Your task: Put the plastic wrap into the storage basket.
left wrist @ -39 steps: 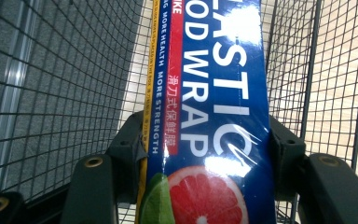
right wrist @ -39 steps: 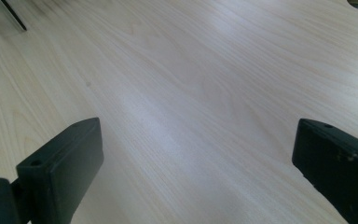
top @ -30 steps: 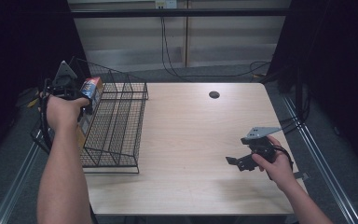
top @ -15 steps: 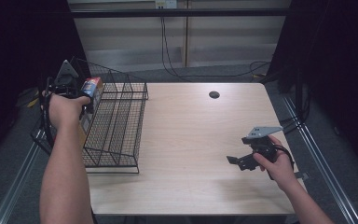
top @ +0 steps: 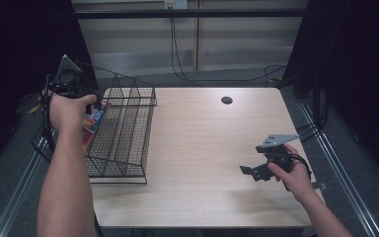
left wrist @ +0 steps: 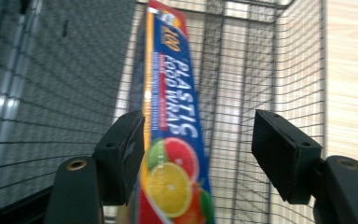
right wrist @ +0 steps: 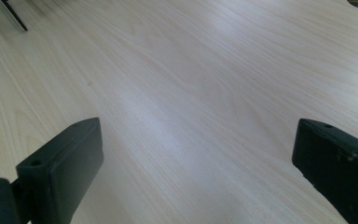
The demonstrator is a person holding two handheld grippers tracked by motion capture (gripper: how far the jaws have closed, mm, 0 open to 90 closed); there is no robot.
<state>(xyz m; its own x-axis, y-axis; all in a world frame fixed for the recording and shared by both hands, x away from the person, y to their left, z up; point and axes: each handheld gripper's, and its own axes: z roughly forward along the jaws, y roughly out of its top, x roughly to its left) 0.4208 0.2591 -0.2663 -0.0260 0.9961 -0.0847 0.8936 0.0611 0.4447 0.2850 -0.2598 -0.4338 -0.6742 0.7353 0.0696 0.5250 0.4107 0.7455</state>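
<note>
At frame left, the left gripper [left wrist: 198, 154] has just been opening; the wrap box [left wrist: 172, 140] stands in the basket [top: 128, 128], touching one pad. Lower right, the right gripper [right wrist: 196, 172] gapes over bare table [top: 202, 148].

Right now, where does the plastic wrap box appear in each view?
High view: plastic wrap box at left, inside the wire basket, beside the left hand.
Left gripper view: box at centre, between the opened jaws, touching the left one.
Right gripper view: not in it.
Shared landmark: the basket mesh.
</note>
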